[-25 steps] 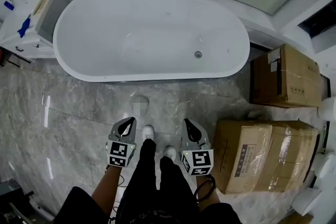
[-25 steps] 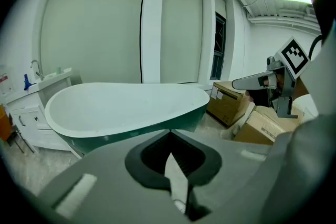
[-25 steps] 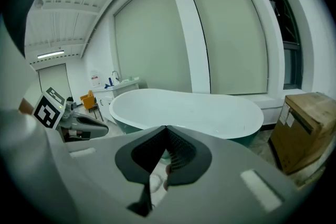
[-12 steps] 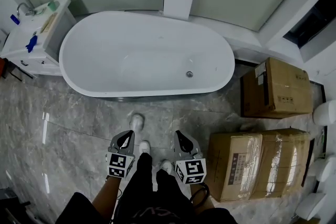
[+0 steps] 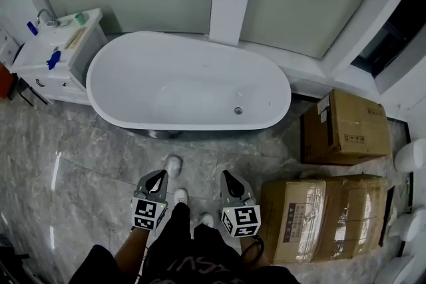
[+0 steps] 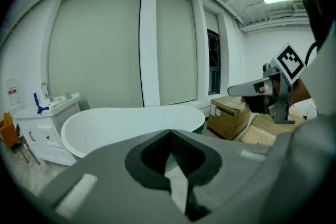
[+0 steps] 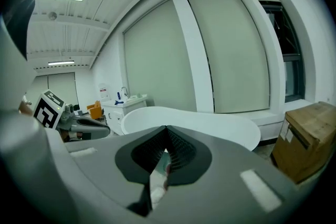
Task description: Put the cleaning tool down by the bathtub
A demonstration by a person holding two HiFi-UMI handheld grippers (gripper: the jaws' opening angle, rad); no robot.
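Bathtub (image 5: pixel 186 76) rim, marble floor (image 5: pixel 100 163) alongside

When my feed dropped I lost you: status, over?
Left gripper shut, empty. Right gripper shut, empty. No cleaning tool held. Bathtub ahead, boxes off right.

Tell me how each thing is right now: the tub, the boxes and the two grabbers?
Tub: empty, nothing lying in it.
Back box: closed.
Front box: closed, wrapped over.
Left gripper: shut, holding nothing.
Right gripper: shut, holding nothing.
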